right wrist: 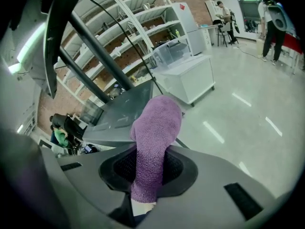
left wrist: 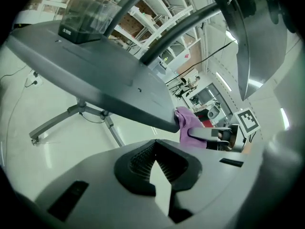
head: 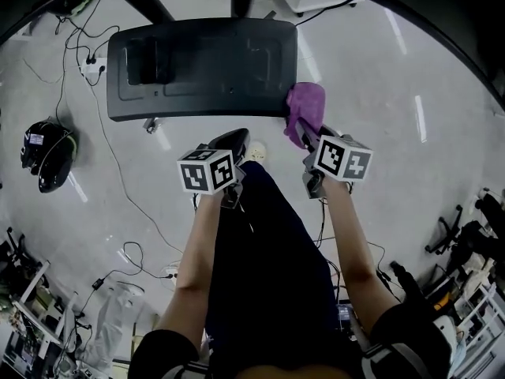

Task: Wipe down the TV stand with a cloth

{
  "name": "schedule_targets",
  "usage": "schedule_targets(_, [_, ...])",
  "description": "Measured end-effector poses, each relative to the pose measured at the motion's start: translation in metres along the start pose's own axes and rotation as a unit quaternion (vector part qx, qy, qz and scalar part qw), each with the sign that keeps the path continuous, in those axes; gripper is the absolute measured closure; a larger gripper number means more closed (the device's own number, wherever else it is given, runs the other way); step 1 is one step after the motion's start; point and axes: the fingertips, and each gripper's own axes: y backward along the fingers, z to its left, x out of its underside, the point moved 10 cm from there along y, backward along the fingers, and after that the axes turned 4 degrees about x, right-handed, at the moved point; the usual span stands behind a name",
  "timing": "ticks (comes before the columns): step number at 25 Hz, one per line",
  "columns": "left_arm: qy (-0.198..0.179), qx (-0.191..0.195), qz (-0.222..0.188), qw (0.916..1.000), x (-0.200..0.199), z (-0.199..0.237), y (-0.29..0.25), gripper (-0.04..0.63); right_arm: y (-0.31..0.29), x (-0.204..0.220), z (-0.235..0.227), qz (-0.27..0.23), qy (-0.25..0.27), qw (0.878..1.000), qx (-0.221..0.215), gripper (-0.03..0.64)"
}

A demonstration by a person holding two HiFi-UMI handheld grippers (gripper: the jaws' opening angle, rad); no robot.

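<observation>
Right gripper: your right gripper is clamped on the purple cloth, which stands up out of its jaws in the middle of the right gripper view.
Left gripper: your left gripper has its jaws together with nothing between them. Only pale floor shows past their tips, low in the middle of the left gripper view.
Cloth: in the head view it sits just right of centre in the upper half. It touches the right end of the TV stand, with its free end lapping onto that corner.
TV stand: a dark grey flat plate lying across the upper middle of the head view. In that view your left gripper is below its near edge and clear of it.
Around you: cables trail over the floor on the left of the head view. Shelves fill the upper left of the right gripper view.
</observation>
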Motion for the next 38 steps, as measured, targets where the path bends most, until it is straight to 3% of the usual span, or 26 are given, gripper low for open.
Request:
schedule_targets(5, [-0.009,-0.003,-0.013,0.9999,0.002,0.011,0.029,0.588,0.01,0.017,0.016,-0.05,-0.012,0.998,-0.044,0.528])
schedule_targets(9, [-0.012,-0.012,-0.042,0.999,0.01,0.028,0.076,0.589,0.011,0.04,0.068,-0.081,0.057,0.992,-0.074,0.528])
schedule_targets(14, [0.014,-0.014,-0.079,0.9967,0.031,0.059,0.131,0.589,-0.009,0.081,0.137,-0.084,0.095,0.983,-0.129,0.528])
schedule_targets(19, [0.021,-0.02,-0.096,0.995,0.046,0.089,0.153,0.588,-0.038,0.112,0.186,-0.068,0.139,0.974,-0.165,0.528])
schedule_targets(25, [0.024,-0.037,-0.105,0.9935,0.061,0.126,0.149,0.589,-0.078,0.138,0.217,-0.049,0.227,0.948,-0.219,0.528])
schedule_targets(30, [0.043,-0.041,-0.131,0.9895,0.076,0.172,0.126,0.588,-0.131,0.159,0.224,-0.03,0.338,0.912,-0.232,0.528])
schedule_targets(38, [0.073,-0.068,-0.173,0.9799,0.098,0.246,0.094,0.589,-0.221,0.175,0.212,-0.017,0.397,0.883,-0.25,0.528])
